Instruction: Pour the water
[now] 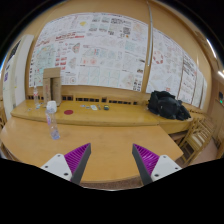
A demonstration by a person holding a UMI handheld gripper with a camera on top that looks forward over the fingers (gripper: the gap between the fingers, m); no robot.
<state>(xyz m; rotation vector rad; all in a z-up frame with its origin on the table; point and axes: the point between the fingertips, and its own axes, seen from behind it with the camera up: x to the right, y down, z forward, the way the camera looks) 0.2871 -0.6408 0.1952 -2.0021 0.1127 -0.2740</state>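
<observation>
A clear plastic bottle (52, 119) with a pale cap stands upright on the wooden table (110, 138), well beyond my left finger. A small glass or cup (38, 98) stands farther back on the long bench against the wall, next to a small wooden box (53, 90). My gripper (111, 162) hangs over the near part of the table, open, with only bare tabletop between its purple pads (73, 158). It touches nothing.
A black bag (167, 105) lies on the bench to the right. Wooden chairs (197, 137) stand at the table's right end. Large posters (100, 45) cover the back wall. A few small items lie along the bench.
</observation>
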